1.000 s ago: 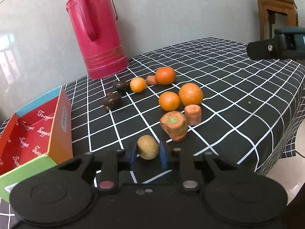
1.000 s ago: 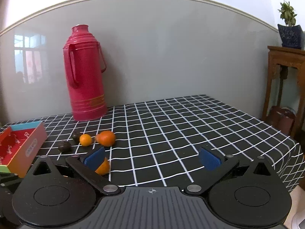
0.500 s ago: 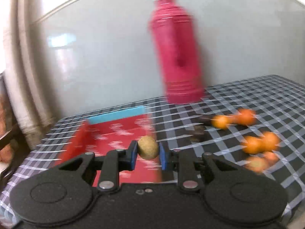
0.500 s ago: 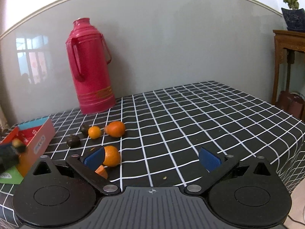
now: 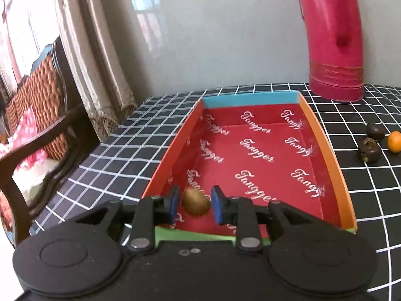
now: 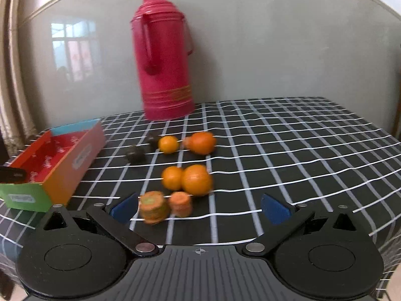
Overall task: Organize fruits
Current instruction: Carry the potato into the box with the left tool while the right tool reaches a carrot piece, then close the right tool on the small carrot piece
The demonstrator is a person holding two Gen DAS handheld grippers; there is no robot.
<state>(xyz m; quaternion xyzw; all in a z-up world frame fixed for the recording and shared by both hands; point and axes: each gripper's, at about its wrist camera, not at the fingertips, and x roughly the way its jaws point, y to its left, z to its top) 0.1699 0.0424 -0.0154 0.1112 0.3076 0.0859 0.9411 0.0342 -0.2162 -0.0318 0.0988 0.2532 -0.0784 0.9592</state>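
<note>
My left gripper [image 5: 195, 204] hangs over the near end of the red-lined box [image 5: 323, 135]. A brown kiwi [image 5: 196, 202] sits between its blue pads [image 5: 217, 207], with a gap on each side, so the jaws are open and the kiwi looks released. My right gripper [image 6: 200, 207] is wide open and empty, just above the table near two carrot pieces [image 6: 153, 207]. Several oranges [image 6: 196, 179] lie beyond them. Two dark fruits [image 6: 135, 153] lie near the box [image 6: 62, 173].
A tall red thermos [image 6: 163, 57] stands at the back by the wall. The checked tablecloth [image 6: 300, 150] covers the table. A wooden wicker chair [image 5: 37, 115] stands off the table's left edge. My left gripper's tip [image 6: 11, 174] shows over the box in the right wrist view.
My left gripper carried the kiwi left from the table to over the box and its jaws have parted. My right gripper moved left and down toward the carrot pieces, staying open.
</note>
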